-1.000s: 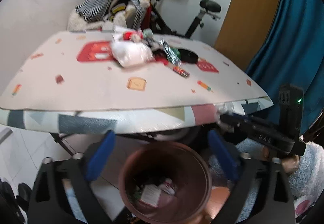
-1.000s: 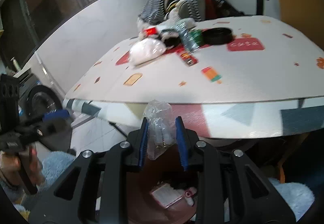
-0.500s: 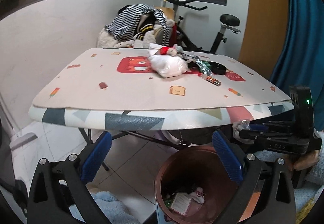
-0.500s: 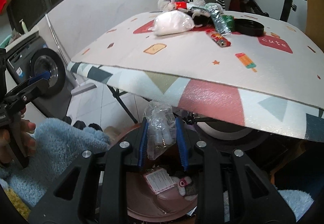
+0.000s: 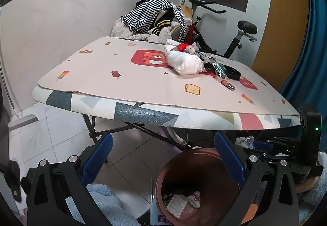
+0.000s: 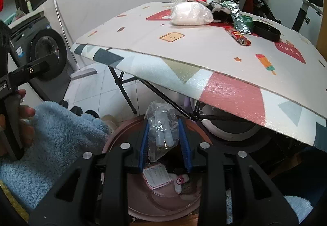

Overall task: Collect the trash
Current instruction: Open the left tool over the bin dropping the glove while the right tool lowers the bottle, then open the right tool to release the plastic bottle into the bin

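Right wrist view: dropping a plastic bag (image 6: 161, 123) into the bin (image 6: 163, 203).
My right hand-held gripper (image 6: 164, 142) hangs above it so the bag falls inside; its jaws are opening, pads barely gripping.

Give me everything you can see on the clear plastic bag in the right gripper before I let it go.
The clear plastic bag is crinkled, transparent film with pale tube-like pieces inside. It stands roughly upright between the blue pads of the right gripper, whose fingers are opening around it; contact looks light. It hangs under the table's edge, directly above the brown bin, which already holds packaging. From the left wrist view only its crumpled top shows.
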Demonstrator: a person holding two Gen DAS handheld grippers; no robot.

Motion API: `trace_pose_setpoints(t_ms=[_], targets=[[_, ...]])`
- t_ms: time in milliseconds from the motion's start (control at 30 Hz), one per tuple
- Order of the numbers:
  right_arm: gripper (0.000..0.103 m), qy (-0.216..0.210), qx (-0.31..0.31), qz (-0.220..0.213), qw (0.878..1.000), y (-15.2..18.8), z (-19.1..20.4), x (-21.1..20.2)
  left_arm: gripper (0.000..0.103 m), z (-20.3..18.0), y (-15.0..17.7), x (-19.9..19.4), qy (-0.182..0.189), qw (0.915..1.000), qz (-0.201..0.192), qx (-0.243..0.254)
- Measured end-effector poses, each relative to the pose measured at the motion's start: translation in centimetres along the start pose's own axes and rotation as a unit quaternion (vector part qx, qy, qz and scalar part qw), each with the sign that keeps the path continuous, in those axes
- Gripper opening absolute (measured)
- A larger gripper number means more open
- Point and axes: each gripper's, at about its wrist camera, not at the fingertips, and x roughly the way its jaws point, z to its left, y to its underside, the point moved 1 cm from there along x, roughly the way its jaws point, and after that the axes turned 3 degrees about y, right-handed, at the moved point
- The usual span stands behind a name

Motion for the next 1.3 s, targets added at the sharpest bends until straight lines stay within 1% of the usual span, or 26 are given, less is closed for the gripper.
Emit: trace_pose_setpoints(t_ms=[200,233,267,300,333,367,400,433,600,733,867,967,1067,1167,1300], targets=[[0.033,0.003,-0.005,-0.002,1.0,0.0,0.1,-0.2,0.097,-0.4,0.2,0.3,-0.003,1.0,0.005,0.007],[0.036,0.004,-0.002,-0.005,1.0,0.0,0.0,-0.3,0.097,-0.4,0.2,0.3,-0.003,0.9999,0.006,0.008],[0.044,0.005,0.001,-0.009,1.0,0.0,-0.1,-0.4,0.097,-0.4,0.2,0.4,-0.003,0.9999,0.007,0.009],[0.048,0.004,0.004,-0.013,1.0,-0.1,-0.3,-0.5,0.097,-0.5,0.2,0.4,-0.004,0.9999,0.008,0.011],[0.062,0.004,0.008,-0.017,1.0,-0.1,-0.4,-0.7,0.097,-0.6,0.2,0.4,-0.005,0.9999,0.008,0.013],[0.084,0.006,0.013,-0.025,1.0,-0.1,-0.6,-1.0,0.097,-0.7,0.2,0.4,-0.006,0.9998,0.008,0.015],[0.089,0.008,0.016,-0.033,0.999,-0.1,-0.7,-1.2,0.097,-0.7,0.2,0.4,-0.007,0.9998,0.009,0.016],[0.096,0.01,0.019,-0.04,0.999,-0.2,-0.8,-1.4,0.097,-0.8,0.2,0.4,-0.008,0.9998,0.009,0.017],[0.097,0.023,0.032,-0.037,0.999,-0.3,-1.3,-1.4,0.097,-0.8,0.3,0.5,-0.013,0.9997,0.011,0.018],[0.097,0.038,0.037,-0.048,0.997,-0.4,-1.7,-1.8,0.097,-0.7,0.2,0.4,-0.014,0.9998,0.008,0.014],[0.097,0.045,0.042,-0.057,0.996,-0.4,-1.9,-2.1,0.097,-0.6,0.2,0.2,-0.016,0.9998,0.004,0.012],[0.097,0.046,0.046,-0.062,0.996,-0.5,-2.1,-2.3,0.097,-0.4,0.2,0.0,-0.034,0.9994,0.001,0.009],[0.097,0.05,0.055,-0.066,0.995,-0.5,-2.5,-2.4,0.097,-0.1,0.2,0.0,-0.042,0.9991,0.0,0.002],[0.097,0.058,0.069,-0.069,0.994,-0.6,-3.0,-2.4,0.097,0.3,0.1,0.0,-0.041,0.9991,-0.001,-0.008],[0.097,0.059,0.088,-0.071,0.992,-0.6,-3.8,-2.4,0.097,1.0,0.0,0.0,-0.04,0.9987,-0.001,-0.03]])
